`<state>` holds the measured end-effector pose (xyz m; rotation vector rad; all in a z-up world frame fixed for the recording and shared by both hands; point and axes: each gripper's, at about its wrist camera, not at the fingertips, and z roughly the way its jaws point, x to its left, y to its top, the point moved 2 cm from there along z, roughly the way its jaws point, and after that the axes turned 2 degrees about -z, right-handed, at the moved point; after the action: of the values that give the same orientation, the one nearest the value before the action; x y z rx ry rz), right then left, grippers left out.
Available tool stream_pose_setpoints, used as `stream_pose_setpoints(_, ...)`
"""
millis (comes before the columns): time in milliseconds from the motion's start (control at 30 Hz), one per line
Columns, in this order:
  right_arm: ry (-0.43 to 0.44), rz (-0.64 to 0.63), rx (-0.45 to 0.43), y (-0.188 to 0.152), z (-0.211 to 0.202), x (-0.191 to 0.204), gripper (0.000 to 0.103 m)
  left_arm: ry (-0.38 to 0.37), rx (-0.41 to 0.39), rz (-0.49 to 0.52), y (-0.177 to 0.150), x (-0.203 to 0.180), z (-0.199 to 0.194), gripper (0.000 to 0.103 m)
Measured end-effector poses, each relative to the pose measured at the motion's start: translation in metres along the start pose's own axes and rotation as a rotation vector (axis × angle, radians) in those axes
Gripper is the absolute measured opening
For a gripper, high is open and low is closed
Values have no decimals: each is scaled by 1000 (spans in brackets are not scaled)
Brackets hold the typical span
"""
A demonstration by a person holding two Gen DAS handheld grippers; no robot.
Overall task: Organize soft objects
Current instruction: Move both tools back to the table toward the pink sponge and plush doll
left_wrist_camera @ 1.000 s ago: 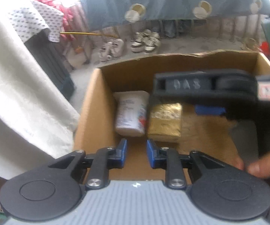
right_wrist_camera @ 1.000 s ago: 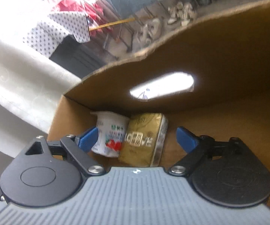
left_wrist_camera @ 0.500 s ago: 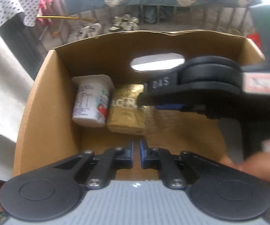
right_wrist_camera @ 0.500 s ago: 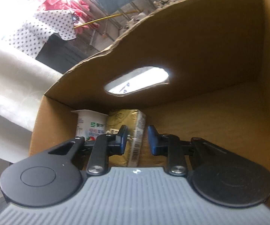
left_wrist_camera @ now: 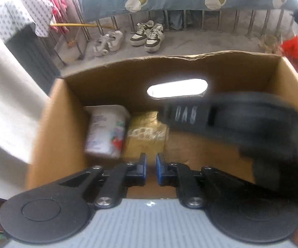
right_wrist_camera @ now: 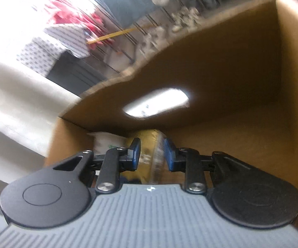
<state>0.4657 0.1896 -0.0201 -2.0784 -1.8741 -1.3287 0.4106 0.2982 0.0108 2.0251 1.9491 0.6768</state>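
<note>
An open cardboard box [left_wrist_camera: 66, 124] holds a white pack with a strawberry print [left_wrist_camera: 105, 132] and a gold pack [left_wrist_camera: 146, 136], side by side against its far-left corner. My left gripper [left_wrist_camera: 151, 169] hovers over the box's near side. Its jaws are opening from a narrow slit, with nothing between them. The right gripper's black body [left_wrist_camera: 231, 122] reaches in from the right, above the gold pack. In the right wrist view my right gripper [right_wrist_camera: 152, 155] also has its jaws opening from near shut. The gold pack [right_wrist_camera: 149, 142] shows beyond the gap, not held.
The box's far wall has an oval handle hole [left_wrist_camera: 176, 87]. White cloth [left_wrist_camera: 8, 113] hangs left of the box. Beyond it lie several shoes [left_wrist_camera: 146, 35] on a grey floor, by a railing and a blue curtain.
The right gripper's jaws went from wide open around the gold pack to nearly together, empty. The left gripper's jaws narrowed, and its view shifted across the box. Both packs stayed put.
</note>
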Motion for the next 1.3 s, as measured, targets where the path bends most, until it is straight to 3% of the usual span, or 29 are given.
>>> stream_pose_setpoints(67, -12, -64, -53, 4, -23, 11, 26, 18, -21, -9, -8, 6, -24, 19)
stream_pose_setpoints(133, -55, -162, -103, 6, -51, 28, 28, -45, -65, -112, -23, 19, -59, 24)
stream_pose_setpoints(200, 3, -195, -100, 10, -84, 33, 29, -113, -105, -206, -42, 33, -91, 24)
stream_pose_setpoints(267, 41, -286, -153, 9, -131, 41, 30, -149, -133, -259, -61, 42, -120, 25)
stream_pose_setpoints(333, 70, -391, -196, 3, -176, 52, 46, -296, -135, -416, -83, 56, -146, 25)
stream_pose_setpoints(400, 88, -443, -197, 0, -227, 45, 48, -408, -167, -505, -106, 60, -171, 25)
stream_pose_setpoints(500, 131, -432, -223, -10, -312, 16, 48, -404, -247, -437, -143, 42, -210, 33)
stream_pose_setpoints(600, 117, -362, -293, -23, -407, -40, 54, -471, -276, -391, -180, 13, -231, 41)
stream_pose_setpoints(667, 16, -361, -352, -40, -462, -81, 57, -493, -302, -340, -202, -11, -241, 43)
stream_pose_setpoints(800, -175, -350, -403, -87, -532, -150, 63, -526, -381, -185, -245, -72, -255, 49)
stream_pose_setpoints(933, -224, -244, -407, -137, -560, -216, 72, -544, -456, -18, -265, -142, -251, 53)
stream_pose_setpoints(1033, -236, -151, -409, -158, -543, -245, 72, -571, -482, 21, -249, -185, -233, 53)
stream_pose_setpoints(1133, -217, -105, -435, -162, -507, -255, 72, -618, -456, -4, -224, -219, -211, 53)
stream_pose_setpoints(1233, -150, 37, -406, -153, -464, -269, 72, -637, -388, -61, -202, -243, -180, 51)
stream_pose_setpoints(1300, -172, 58, -355, -143, -441, -275, 72, -599, -377, -87, -192, -252, -165, 50)
